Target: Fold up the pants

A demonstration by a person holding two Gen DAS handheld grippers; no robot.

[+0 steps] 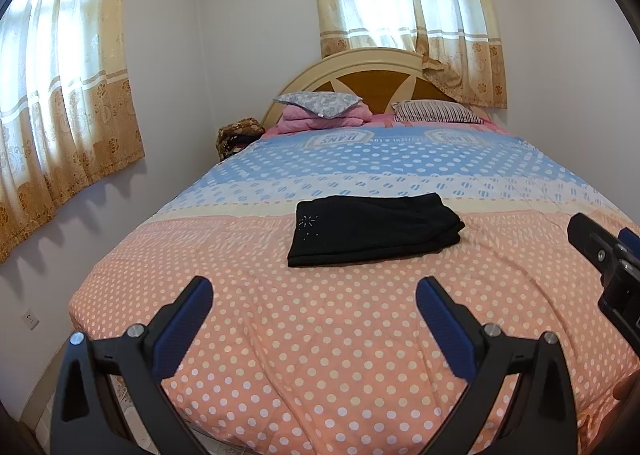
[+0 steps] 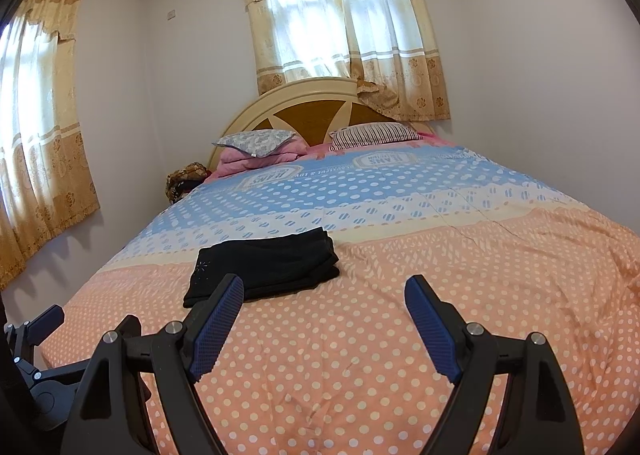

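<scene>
Black pants [image 1: 374, 229] lie folded into a flat rectangle on the bed's orange polka-dot cover [image 1: 320, 335], with a small sparkly motif at their left corner. My left gripper [image 1: 314, 287] hovers open, well short of them, nothing between its blue pads. In the right wrist view the same pants [image 2: 266, 265] sit ahead and to the left. My right gripper [image 2: 324, 285] is open and empty; its left fingertip [image 2: 228, 291] overlaps the pants' near edge in the picture. Each gripper shows at the edge of the other's view: the right gripper [image 1: 612, 255] and the left gripper [image 2: 36, 331].
The bed fills both views, its cover [image 2: 440, 183] blue and white farther back. Pillows [image 1: 320, 101] and a pink folded blanket rest against the arched headboard [image 1: 384, 71]. Curtained windows [image 1: 404, 3] stand behind and on the left wall. A brown patterned bundle [image 1: 238, 133] sits beside the bed.
</scene>
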